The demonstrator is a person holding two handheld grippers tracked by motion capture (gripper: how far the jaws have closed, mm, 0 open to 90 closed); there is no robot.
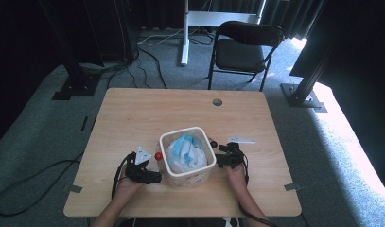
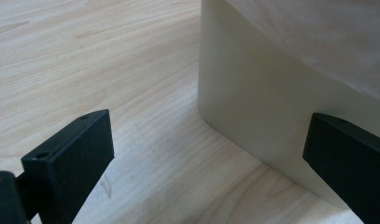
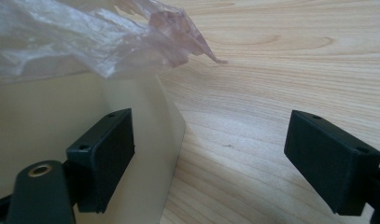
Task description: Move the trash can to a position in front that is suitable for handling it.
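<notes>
A cream bin (image 1: 190,174) with a clear plastic liner stands at the middle of the wooden table (image 1: 133,113), holding crumpled white and blue waste (image 1: 186,150). My left gripper (image 1: 150,175) sits at the bin's left side. In the left gripper view the left gripper (image 2: 211,130) is open, with the bin wall (image 2: 262,102) in front of its right jaw. My right gripper (image 1: 223,158) is at the bin's right side. It (image 3: 211,140) is open too, its left jaw against the bin wall (image 3: 47,112) under the loose liner edge (image 3: 94,37).
A black folding chair (image 1: 242,47) stands beyond the table's far edge. The tabletop has a round cable hole (image 1: 217,101) near that edge. Black cables (image 1: 20,189) lie on the carpet to the left. Dark stand posts (image 1: 74,71) rise at both sides.
</notes>
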